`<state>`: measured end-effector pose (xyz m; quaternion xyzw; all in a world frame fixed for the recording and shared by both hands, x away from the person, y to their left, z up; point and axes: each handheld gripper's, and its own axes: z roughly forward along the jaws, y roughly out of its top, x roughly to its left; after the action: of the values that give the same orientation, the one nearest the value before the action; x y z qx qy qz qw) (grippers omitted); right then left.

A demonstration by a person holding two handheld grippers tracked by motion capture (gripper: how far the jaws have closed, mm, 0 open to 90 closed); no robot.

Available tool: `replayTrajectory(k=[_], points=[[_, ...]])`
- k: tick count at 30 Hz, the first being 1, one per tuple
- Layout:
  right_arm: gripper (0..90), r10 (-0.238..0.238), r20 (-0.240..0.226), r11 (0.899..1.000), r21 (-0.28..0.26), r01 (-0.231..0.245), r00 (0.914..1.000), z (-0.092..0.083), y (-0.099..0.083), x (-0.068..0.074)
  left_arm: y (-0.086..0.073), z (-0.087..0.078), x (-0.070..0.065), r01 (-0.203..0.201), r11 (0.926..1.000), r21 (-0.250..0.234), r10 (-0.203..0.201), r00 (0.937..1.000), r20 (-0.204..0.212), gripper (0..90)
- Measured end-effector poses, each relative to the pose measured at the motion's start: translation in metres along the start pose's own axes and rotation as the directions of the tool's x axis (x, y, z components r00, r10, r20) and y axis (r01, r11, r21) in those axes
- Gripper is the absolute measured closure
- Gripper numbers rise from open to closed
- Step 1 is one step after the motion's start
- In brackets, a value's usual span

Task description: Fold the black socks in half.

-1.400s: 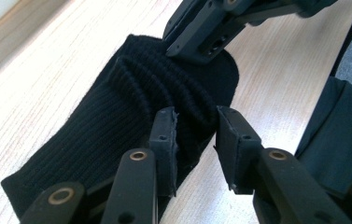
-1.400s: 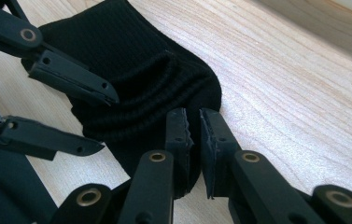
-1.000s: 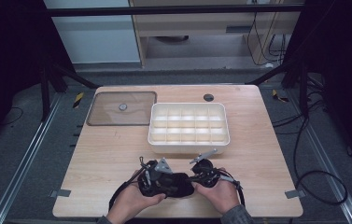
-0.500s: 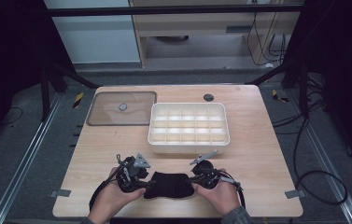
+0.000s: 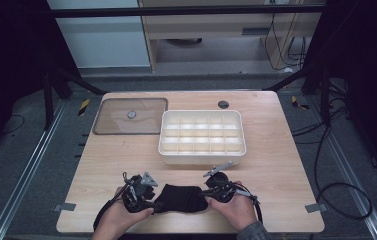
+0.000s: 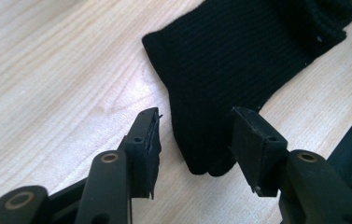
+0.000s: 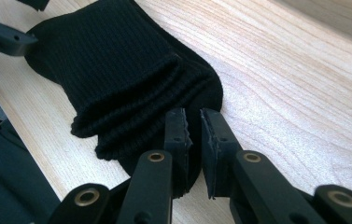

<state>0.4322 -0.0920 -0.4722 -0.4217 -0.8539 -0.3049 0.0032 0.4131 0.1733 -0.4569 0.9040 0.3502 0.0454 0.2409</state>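
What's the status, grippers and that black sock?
Left gripper open, jaws just opened, straddling the black sock end. Right gripper shut on the folded cuff end. Sock flat on table. Nothing in the way.

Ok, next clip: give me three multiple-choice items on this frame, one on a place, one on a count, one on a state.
1. Where does the black folded sock lie?
A. inside the white divided tray
B. on the table's near edge, between the two grippers
C. on the clear lid

2. How many rows of compartments does the white divided tray have?
A. one
B. three
C. six

3. How does the left gripper stand?
A. jaws apart, astride the sock's end
B. clamped flat on bare wood
C. holding the clear lid

Answers:
1 B, the high view shows the sock between both hands.
2 B, three rows show from above.
3 A, its jaws have just been opening, the sock's end between them, unpressed.
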Motion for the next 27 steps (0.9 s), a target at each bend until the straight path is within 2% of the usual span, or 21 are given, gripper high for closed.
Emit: replayTrajectory(k=[8, 13, 19, 27], points=[[81.5, -0.005, 0.003, 1.000, -0.003, 0.005, 1.0000, 0.000, 0.000, 0.001, -0.005, 0.009, 0.003, -0.001, 0.9993, 0.038, 0.000, 0.9997, 0.025, 54.1], [81.5, -0.006, 0.002, 1.000, -0.001, 0.006, 1.0000, 0.000, 0.001, 0.001, -0.005, 0.010, 0.002, -0.011, 0.9991, 0.041, 0.009, 0.9990, 0.043, 59.7], [81.6, -0.008, 0.001, 1.000, -0.003, 0.008, 1.0000, 0.000, 0.001, 0.002, -0.006, 0.012, 0.003, -0.016, 0.9987, 0.049, 0.014, 0.9989, 0.045, 68.2], [81.6, -0.006, 0.002, 1.000, -0.002, 0.006, 1.0000, -0.001, 0.002, 0.002, -0.007, 0.013, 0.004, -0.018, 0.9991, 0.037, 0.016, 0.9985, 0.052, 77.9]])
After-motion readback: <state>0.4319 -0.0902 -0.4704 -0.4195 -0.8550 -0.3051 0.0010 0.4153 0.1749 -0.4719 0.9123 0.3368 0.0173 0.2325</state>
